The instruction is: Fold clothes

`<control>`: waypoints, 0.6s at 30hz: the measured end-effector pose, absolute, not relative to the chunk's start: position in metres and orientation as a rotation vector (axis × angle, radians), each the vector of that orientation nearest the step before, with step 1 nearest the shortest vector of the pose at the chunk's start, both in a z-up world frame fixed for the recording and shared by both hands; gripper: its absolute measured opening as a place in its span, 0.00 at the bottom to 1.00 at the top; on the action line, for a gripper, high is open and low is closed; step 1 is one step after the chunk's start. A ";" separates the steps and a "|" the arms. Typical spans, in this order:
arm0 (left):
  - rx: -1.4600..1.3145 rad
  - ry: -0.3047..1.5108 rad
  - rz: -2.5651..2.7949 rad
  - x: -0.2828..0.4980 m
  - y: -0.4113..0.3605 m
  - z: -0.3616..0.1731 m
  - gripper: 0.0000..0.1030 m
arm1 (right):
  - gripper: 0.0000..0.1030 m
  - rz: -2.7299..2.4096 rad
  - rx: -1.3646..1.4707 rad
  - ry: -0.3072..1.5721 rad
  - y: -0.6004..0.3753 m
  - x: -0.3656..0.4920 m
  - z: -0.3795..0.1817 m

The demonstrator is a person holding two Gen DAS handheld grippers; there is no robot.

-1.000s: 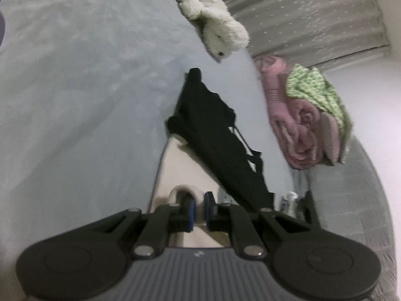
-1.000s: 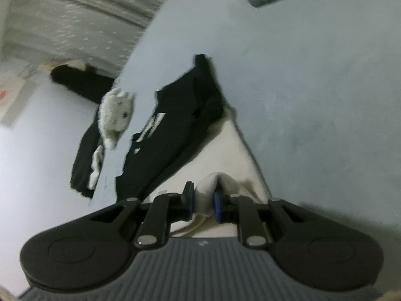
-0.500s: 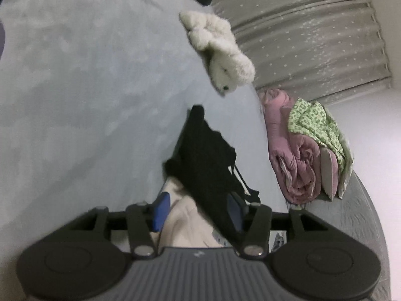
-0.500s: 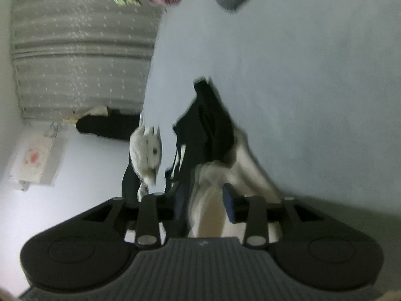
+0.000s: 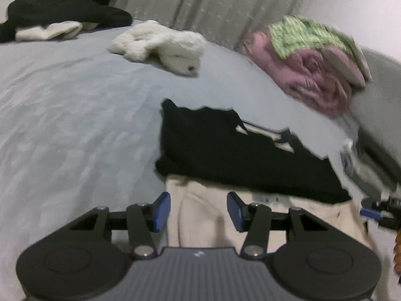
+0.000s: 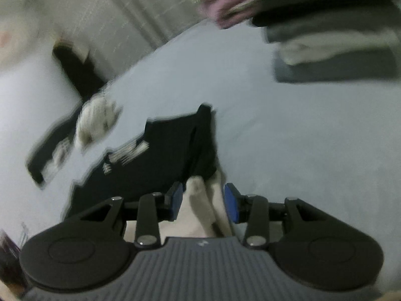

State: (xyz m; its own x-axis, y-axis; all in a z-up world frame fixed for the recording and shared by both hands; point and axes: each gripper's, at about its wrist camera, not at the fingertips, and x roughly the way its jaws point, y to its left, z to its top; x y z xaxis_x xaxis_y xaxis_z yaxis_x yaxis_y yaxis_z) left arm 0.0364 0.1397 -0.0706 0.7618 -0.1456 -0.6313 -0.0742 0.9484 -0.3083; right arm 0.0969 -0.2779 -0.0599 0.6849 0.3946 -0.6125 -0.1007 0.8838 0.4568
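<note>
A garment lies on the grey-blue bed: a black upper part with white print, and a cream part nearest me. My left gripper is open, its blue pads spread above the cream cloth's left side. My right gripper is open too, with a raised fold of the cream cloth between its pads, not pinched. The black part shows in the right wrist view. The right gripper's tip shows at the left wrist view's right edge.
A white plush toy lies beyond the garment. A rolled pink blanket with a green cloth sits at the right. Black and white clothes lie at the far left. Folded grey and white clothes are stacked at the right. Curtains hang behind.
Both grippers were shut on the cream cloth one second ago; both have opened and let it go. The cloth now lies on the bed and both cameras have swung level.
</note>
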 end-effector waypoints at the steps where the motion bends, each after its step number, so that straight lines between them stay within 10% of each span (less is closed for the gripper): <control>1: -0.298 0.714 -0.043 0.038 0.136 -0.072 0.43 | 0.41 0.282 0.355 0.773 -0.271 0.096 -0.062; 4: -0.248 0.709 -0.019 0.039 0.129 -0.074 0.32 | 0.41 0.272 0.211 0.767 -0.255 0.096 -0.070; 8: -0.217 0.681 0.005 0.036 0.124 -0.073 0.07 | 0.16 0.256 0.069 0.730 -0.240 0.095 -0.077; 18: -0.227 0.590 0.096 0.026 0.129 -0.067 0.05 | 0.06 0.159 0.070 0.647 -0.247 0.095 -0.073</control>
